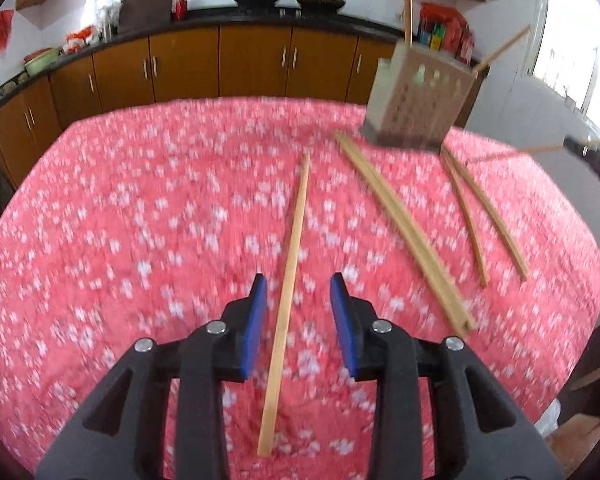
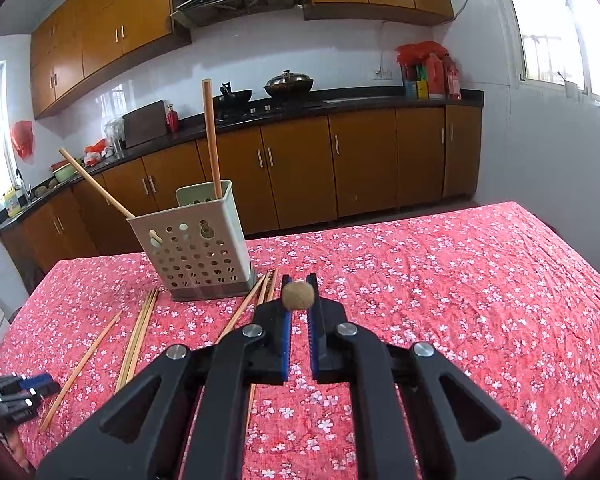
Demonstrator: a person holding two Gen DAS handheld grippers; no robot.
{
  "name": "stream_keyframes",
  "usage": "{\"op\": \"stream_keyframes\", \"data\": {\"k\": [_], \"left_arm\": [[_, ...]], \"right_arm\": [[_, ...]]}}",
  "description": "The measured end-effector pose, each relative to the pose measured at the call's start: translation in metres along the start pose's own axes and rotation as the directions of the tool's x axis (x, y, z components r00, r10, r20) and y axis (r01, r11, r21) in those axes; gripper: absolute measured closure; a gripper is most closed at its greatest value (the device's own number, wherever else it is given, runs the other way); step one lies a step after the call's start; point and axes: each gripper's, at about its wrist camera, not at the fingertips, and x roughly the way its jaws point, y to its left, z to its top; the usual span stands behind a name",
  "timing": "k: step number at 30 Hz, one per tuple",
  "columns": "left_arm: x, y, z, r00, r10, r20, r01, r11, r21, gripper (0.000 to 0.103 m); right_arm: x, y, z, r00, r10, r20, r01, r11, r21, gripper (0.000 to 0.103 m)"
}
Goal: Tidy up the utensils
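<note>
A beige perforated utensil holder [image 1: 414, 104] [image 2: 198, 246] stands on the red floral tablecloth and holds two wooden handles [image 2: 211, 136]. Several wooden chopsticks lie loose on the cloth. In the left wrist view, my left gripper [image 1: 299, 286] is open just above the table, its blue pads either side of a single chopstick [image 1: 290, 284]. A pair [image 1: 404, 228] and two more chopsticks [image 1: 496, 224] lie to its right. My right gripper [image 2: 299, 280] is shut on a wooden utensil whose round brown end [image 2: 298, 297] faces the camera; the rest is hidden.
The table [image 2: 460, 300] sits in a kitchen with brown cabinets [image 2: 300, 168] behind. The left gripper shows at the lower left of the right wrist view [image 2: 20, 392]. Table edges fall away at the far side and at the right.
</note>
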Motion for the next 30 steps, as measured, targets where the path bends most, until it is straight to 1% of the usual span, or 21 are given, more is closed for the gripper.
{"op": "stream_keyframes", "data": {"k": [2,3,4,5,7,9,12,15,17,20,24,27,30], "left_arm": [[0.01,0.0,-0.008,0.999,0.02,-0.049,-0.019,1.0,0.01,0.08],[0.01,0.0,-0.011,0.998,0.04,-0.043,-0.039,0.999,0.017,0.087],[0.011,-0.001,-0.01,0.997,0.062,-0.046,-0.061,0.998,0.023,0.091],[0.012,-0.001,-0.007,0.996,0.069,-0.057,-0.068,0.998,0.016,0.093],[0.017,0.001,0.001,0.995,0.072,-0.075,-0.072,0.997,-0.004,0.095],[0.027,-0.001,0.012,0.991,0.104,-0.079,-0.104,0.995,0.008,0.095],[0.042,-0.004,0.03,0.989,0.125,-0.074,-0.125,0.992,0.009,0.095],[0.061,-0.003,0.051,0.99,0.132,-0.054,-0.133,0.991,-0.028,0.095],[0.069,0.0,0.058,0.991,0.125,-0.04,-0.127,0.99,-0.056,0.094],[0.072,0.001,0.06,0.993,0.11,-0.037,-0.113,0.991,-0.071,0.092],[0.064,0.0,0.051,0.994,0.106,-0.037,-0.108,0.993,-0.049,0.092],[0.059,-0.002,0.046,0.994,0.107,-0.038,-0.109,0.993,-0.054,0.092],[0.058,-0.003,0.043,0.992,0.119,-0.039,-0.122,0.991,-0.054,0.095]], "right_arm": [[0.0,-0.001,0.001,1.0,-0.001,0.0,0.001,1.0,0.006,0.096],[0.0,-0.002,0.001,1.0,-0.001,0.0,0.001,1.0,0.008,0.096],[0.001,-0.003,0.001,1.0,-0.001,-0.001,0.001,1.0,0.012,0.096],[0.001,-0.003,0.001,1.0,-0.002,-0.001,0.002,1.0,0.013,0.095],[0.002,-0.004,0.0,1.0,-0.003,-0.001,0.003,1.0,0.015,0.096],[0.002,-0.004,0.0,1.0,-0.004,0.001,0.004,1.0,0.016,0.096],[0.003,-0.006,-0.001,1.0,-0.008,0.004,0.008,1.0,0.019,0.095],[0.005,-0.006,-0.002,1.0,-0.013,0.003,0.012,1.0,0.02,0.096],[0.006,-0.007,-0.003,1.0,-0.013,0.002,0.013,1.0,0.023,0.095],[0.005,-0.007,-0.004,1.0,-0.01,0.001,0.01,1.0,0.026,0.095],[0.006,-0.008,-0.004,1.0,-0.006,0.002,0.006,0.999,0.032,0.095],[0.006,-0.007,-0.004,1.0,-0.003,0.003,0.003,0.999,0.036,0.095],[0.006,-0.007,-0.004,1.0,-0.001,0.001,0.001,0.999,0.034,0.096]]}}
